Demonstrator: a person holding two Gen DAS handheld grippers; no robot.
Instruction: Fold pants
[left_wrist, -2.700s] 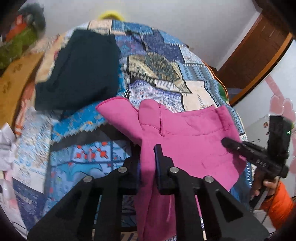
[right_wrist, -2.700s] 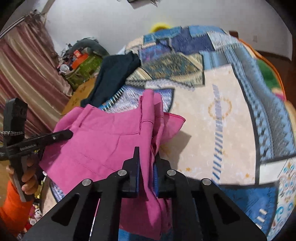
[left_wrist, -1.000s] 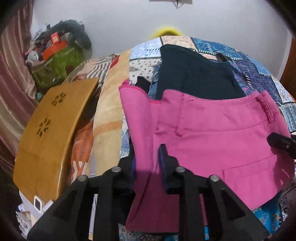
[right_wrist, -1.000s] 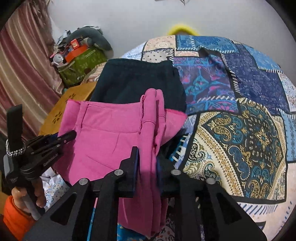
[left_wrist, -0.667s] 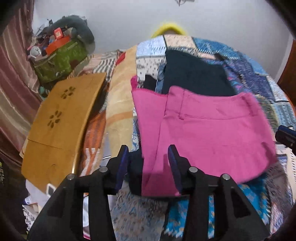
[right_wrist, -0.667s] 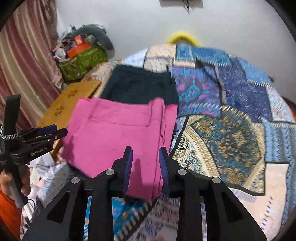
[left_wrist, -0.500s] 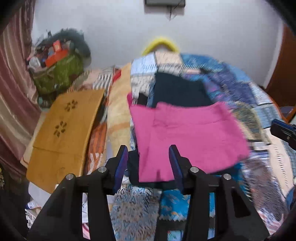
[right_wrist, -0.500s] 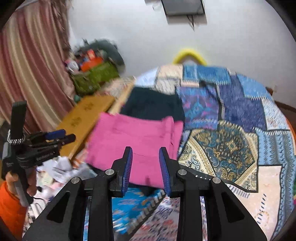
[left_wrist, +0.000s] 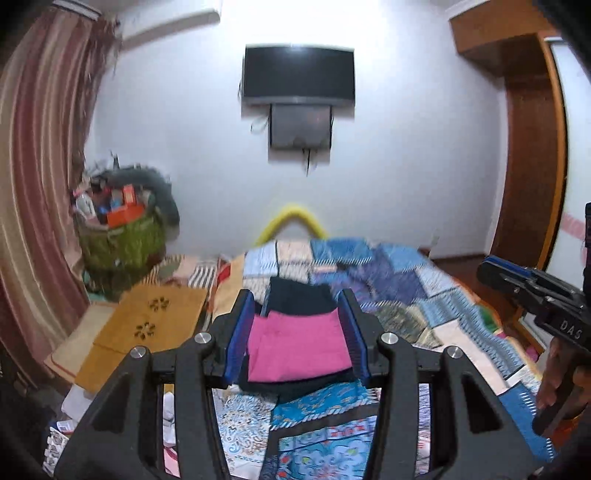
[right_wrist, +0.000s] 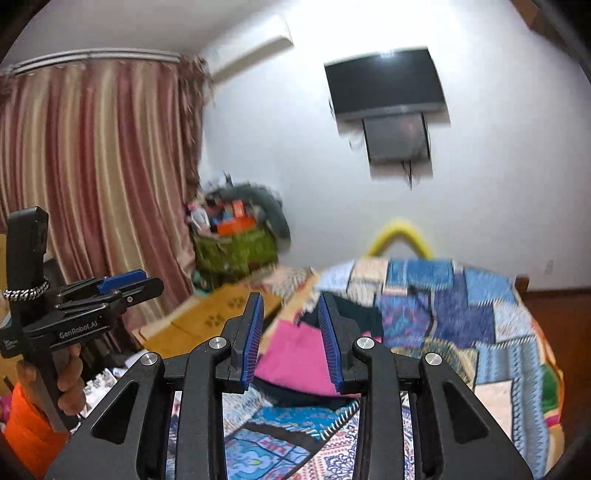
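— Where do the pink pants (left_wrist: 295, 345) lie?

— Folded into a flat rectangle on the patchwork bedspread (left_wrist: 417, 295), near its left edge. They rest on top of a dark garment (left_wrist: 299, 301), which shows beyond them and as a dark strip under their near edge. From the right wrist view the pants (right_wrist: 295, 354) appear between the blue-padded fingers, well beyond them.

— And the left gripper (left_wrist: 295, 334)?

— Its jaws stand wide apart with nothing between the pads; the pants are framed in the gap but lie well below and ahead, untouched. It is raised above the bed.

— The right gripper (right_wrist: 290, 338)?

— Also spread, empty, raised clear of the cloth. In the left wrist view it (left_wrist: 496, 273) shows at the right edge, a hand (left_wrist: 557, 373) on its handle.

— What else is around?

— A wooden board (left_wrist: 147, 328) beside the bed at left, a green basket (left_wrist: 122, 240) full of clutter in the corner, a striped curtain (right_wrist: 92, 177), and a dark television (left_wrist: 298, 75) on the white wall. Both views are slightly blurred.
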